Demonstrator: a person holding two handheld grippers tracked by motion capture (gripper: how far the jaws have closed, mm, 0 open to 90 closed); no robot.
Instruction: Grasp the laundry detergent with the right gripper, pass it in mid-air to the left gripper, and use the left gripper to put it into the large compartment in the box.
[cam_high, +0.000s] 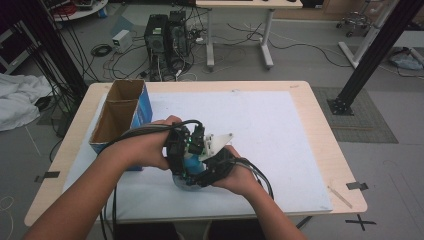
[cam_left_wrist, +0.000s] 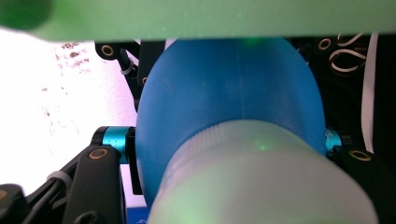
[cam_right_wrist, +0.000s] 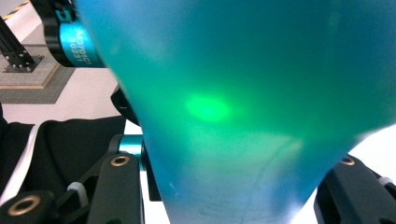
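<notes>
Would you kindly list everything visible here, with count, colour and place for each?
blue object: one, blue with a pale translucent part, held between both grippers near the table's front edge
cardboard box: one, brown inside and blue outside, open, left part of the mat
mat: one, white, covering most of the table
table: one, light wood
computer towers: two, black, on the floor beyond the table
left gripper: one, black, shut on the blue object
right gripper: one, black, shut on the blue object
</notes>
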